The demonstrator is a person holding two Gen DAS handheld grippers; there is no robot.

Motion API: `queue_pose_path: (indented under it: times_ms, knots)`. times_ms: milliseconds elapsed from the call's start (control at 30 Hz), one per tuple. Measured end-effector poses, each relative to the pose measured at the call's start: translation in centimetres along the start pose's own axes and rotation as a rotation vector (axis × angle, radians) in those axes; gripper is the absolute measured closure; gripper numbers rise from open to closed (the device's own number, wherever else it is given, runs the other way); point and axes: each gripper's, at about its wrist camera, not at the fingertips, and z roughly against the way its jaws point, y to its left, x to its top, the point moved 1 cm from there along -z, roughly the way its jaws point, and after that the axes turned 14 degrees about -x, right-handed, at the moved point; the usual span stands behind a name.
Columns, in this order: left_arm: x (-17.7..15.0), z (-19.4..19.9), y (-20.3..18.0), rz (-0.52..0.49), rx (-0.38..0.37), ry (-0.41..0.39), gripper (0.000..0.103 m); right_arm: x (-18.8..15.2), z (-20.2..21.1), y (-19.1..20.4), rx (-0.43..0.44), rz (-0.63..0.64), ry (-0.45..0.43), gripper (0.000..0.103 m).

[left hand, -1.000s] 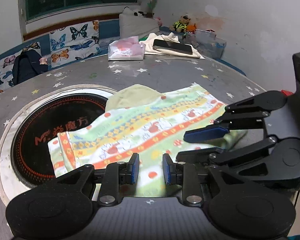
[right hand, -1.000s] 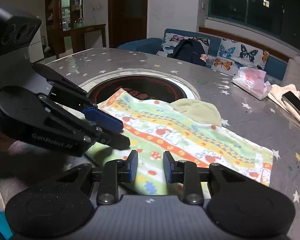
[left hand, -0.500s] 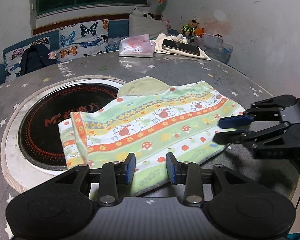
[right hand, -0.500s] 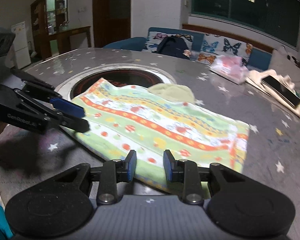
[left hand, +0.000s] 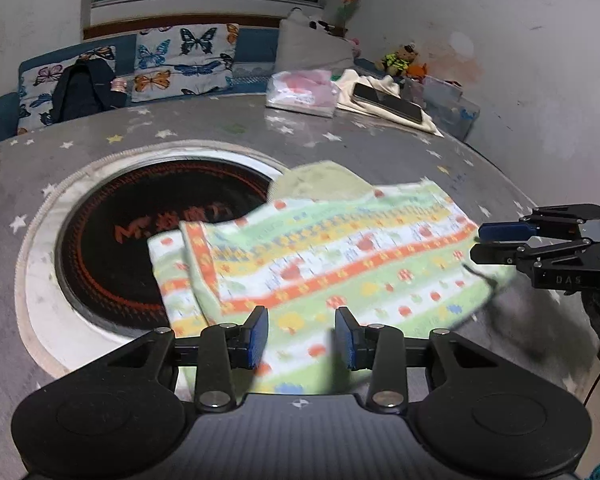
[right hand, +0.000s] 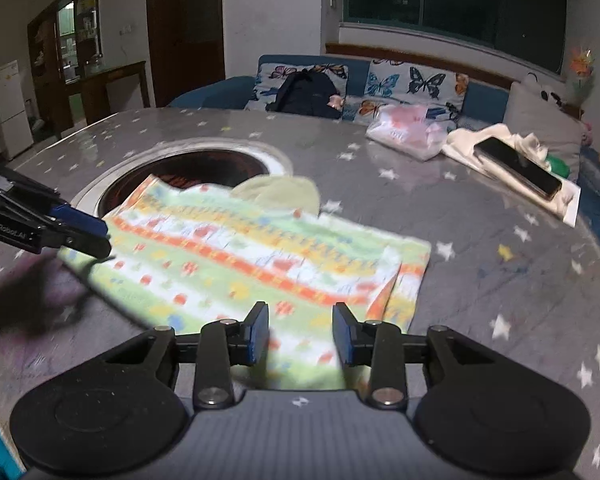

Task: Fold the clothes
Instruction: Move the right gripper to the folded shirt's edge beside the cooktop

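Observation:
A striped, brightly printed cloth (left hand: 340, 256) (right hand: 228, 256) lies spread on the grey star-patterned table (left hand: 204, 136), with a pale green part (left hand: 320, 180) (right hand: 280, 192) at its far edge. One end overlaps the round black hob (left hand: 140, 232). My left gripper (left hand: 302, 338) is open over the cloth's near edge, with cloth showing below the gap. In the right wrist view the left gripper (right hand: 106, 240) is at the cloth's left corner. My right gripper (right hand: 300, 338) is also open over the near edge. In the left wrist view the right gripper (left hand: 476, 242) is by the right corner.
A pink tissue pack (left hand: 300, 94) (right hand: 404, 136) and a phone (left hand: 388, 100) (right hand: 516, 164) on a white cloth sit at the table's far side. Behind them is a sofa with butterfly cushions and a dark backpack (left hand: 80, 88). The table's rim curves close on the right.
Both grippers have drawn back and apart, from over the middle of the cloth to its near edge and corners. Their jaws stand a little wider. The cloth stays flat.

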Motion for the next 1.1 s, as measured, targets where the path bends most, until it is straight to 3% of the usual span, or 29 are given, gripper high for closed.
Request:
queue_pose_path:
  times_ms: [400,800,967,1000,1100]
  knots:
    - [2.2,-2.2,4.2,0.092,0.076,0.017,0.063,1.6,-2.5,-1.9,-0.039,-0.041,0.031,0.066]
    - [3.2,-3.5,6.1,0.143,0.111,0.003,0.064,2.9,-5.0,-2.5,-0.036,-0.070,0.050,0.068]
    - [3.1,-2.7,6.1,0.143,0.111,-0.008,0.063,2.9,-3.9,-2.6,-0.040,-0.069,0.027,0.067]
    - [3.1,-2.6,6.0,0.142,0.111,-0.010,0.062,3.0,-3.6,-2.5,-0.037,-0.071,0.018,0.063]
    - [2.9,-2.0,5.6,0.138,0.115,-0.015,0.058,3.1,-2.0,-2.0,-0.026,-0.084,-0.030,0.039]
